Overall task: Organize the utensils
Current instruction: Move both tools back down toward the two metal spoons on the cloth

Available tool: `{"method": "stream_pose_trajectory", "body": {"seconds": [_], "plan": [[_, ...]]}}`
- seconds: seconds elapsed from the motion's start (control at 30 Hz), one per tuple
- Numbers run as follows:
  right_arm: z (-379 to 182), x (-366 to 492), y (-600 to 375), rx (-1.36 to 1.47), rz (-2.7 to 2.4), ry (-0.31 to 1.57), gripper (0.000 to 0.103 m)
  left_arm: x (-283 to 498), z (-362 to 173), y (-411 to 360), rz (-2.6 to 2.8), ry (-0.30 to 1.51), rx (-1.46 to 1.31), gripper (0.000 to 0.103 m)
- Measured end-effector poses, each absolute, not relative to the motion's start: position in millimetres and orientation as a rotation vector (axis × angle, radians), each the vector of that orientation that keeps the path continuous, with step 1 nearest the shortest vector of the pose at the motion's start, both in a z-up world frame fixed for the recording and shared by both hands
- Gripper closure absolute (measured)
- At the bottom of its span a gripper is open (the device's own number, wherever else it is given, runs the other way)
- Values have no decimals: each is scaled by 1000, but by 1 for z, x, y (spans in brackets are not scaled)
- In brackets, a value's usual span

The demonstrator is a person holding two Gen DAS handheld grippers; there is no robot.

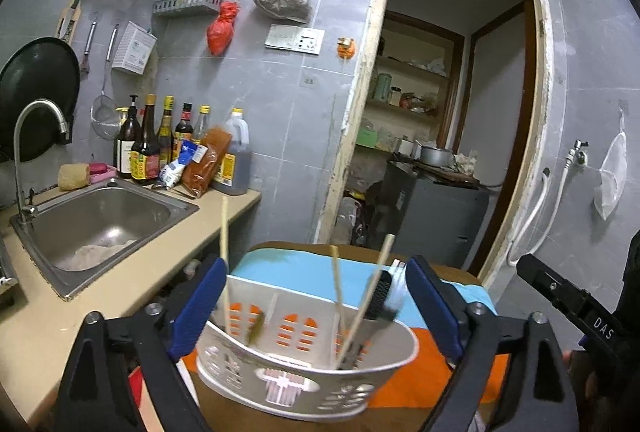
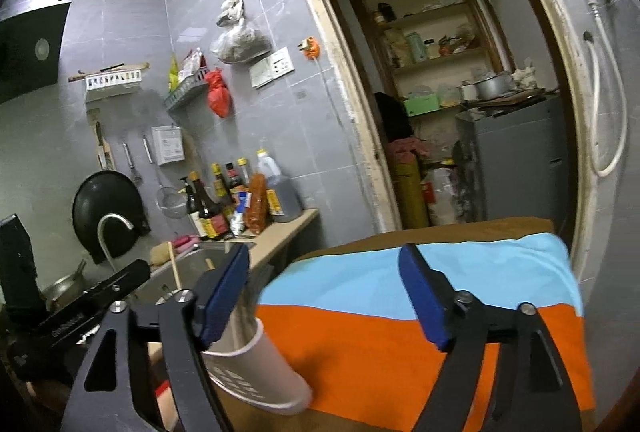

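Observation:
A white perforated utensil holder stands on the table with the orange and light-blue cloth. Wooden chopsticks and a black-and-white brush stand in its right compartment; another chopstick stands at its left. My left gripper is open, its blue fingers on either side of the holder. In the right wrist view the holder shows at the lower left, beside my open, empty right gripper, which is over the cloth.
A steel sink with a curved tap is set in the beige counter on the left. Sauce bottles line the wall. A black wok hangs there. An open doorway lies behind the table.

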State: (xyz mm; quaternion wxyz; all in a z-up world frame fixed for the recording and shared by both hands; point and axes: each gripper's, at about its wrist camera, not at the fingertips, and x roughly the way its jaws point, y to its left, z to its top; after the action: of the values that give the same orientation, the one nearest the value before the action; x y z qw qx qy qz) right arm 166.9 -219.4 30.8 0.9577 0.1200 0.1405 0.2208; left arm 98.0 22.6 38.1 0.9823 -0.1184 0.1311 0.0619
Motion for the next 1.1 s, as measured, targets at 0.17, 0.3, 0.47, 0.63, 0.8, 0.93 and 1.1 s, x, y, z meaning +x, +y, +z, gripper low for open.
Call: {"method": "stream_pose_trajectory", "body": {"seconds": [0.17, 0.3, 0.47, 0.63, 0.8, 0.93, 1.1], "plan": [[35, 159, -244, 196, 404, 284, 16, 95, 40, -1, 131, 258, -205, 4], [34, 153, -268, 161, 364, 293, 14, 90, 37, -22, 135, 257, -191, 3], [23, 151, -298, 137, 323, 339, 14, 89, 28, -49, 118, 285, -166, 3], [1, 163, -324, 118, 288, 427, 14, 93, 16, -76, 78, 349, -155, 3], [-29, 178, -344, 125, 287, 543, 14, 106, -9, -103, 17, 460, -161, 3], [-54, 188, -354, 135, 306, 622, 14, 120, -29, -122, -37, 546, -148, 3], [-78, 194, -365, 148, 341, 681, 33, 145, -48, -135, -104, 633, -124, 9]]}}
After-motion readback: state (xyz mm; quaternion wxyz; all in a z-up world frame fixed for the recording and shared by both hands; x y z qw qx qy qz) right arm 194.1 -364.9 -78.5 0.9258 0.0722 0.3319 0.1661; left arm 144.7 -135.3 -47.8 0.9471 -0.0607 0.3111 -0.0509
